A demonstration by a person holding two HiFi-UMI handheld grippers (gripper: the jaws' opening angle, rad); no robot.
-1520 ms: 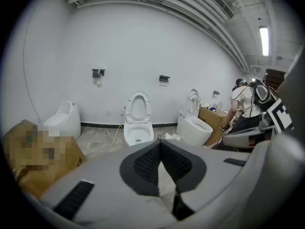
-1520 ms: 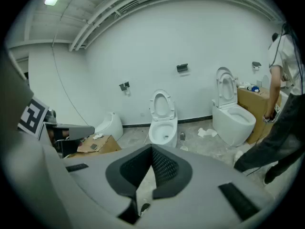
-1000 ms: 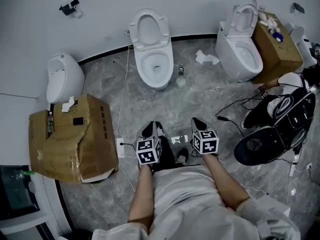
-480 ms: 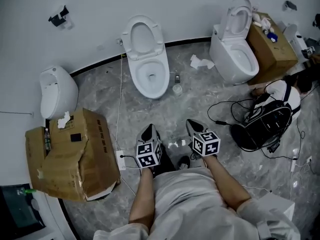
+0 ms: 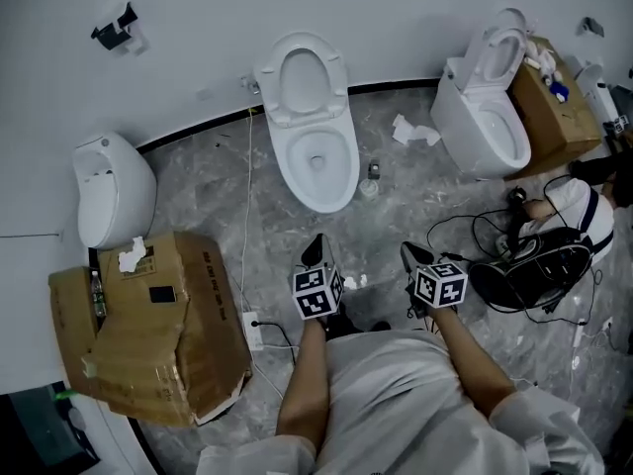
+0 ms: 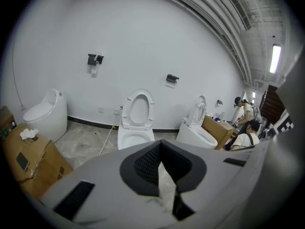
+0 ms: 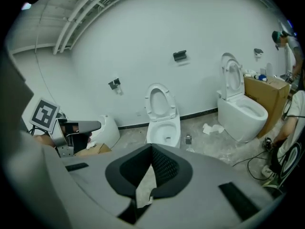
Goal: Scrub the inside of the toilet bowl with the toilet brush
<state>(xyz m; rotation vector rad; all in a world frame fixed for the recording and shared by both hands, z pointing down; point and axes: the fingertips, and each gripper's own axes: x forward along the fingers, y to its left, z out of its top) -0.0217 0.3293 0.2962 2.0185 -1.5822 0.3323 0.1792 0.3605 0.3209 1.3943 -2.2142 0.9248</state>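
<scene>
A white toilet [image 5: 315, 156] with its seat and lid up stands against the far wall, its bowl open toward me; it also shows as the toilet [image 6: 136, 128] and the toilet [image 7: 163, 128] in the two gripper views. My left gripper [image 5: 315, 251] and right gripper [image 5: 415, 257] are held side by side over the floor, short of the bowl, both pointing at it. The left gripper [image 6: 160, 144] and the right gripper [image 7: 152, 148] are shut with nothing in them. A small clear container [image 5: 369, 180] stands on the floor right of the bowl. I cannot make out a toilet brush.
A second toilet [image 5: 492, 117] and a cardboard box [image 5: 545, 97] stand at the right. Bags and cables [image 5: 529, 260] lie near my right side. A crushed cardboard box [image 5: 148, 334] and a white urinal-like fixture [image 5: 111, 191] are at the left. Paper [image 5: 410, 130] lies on the floor.
Both grippers have moved forward toward the middle toilet, which now lies closer in the head view. Their jaws stay shut.
</scene>
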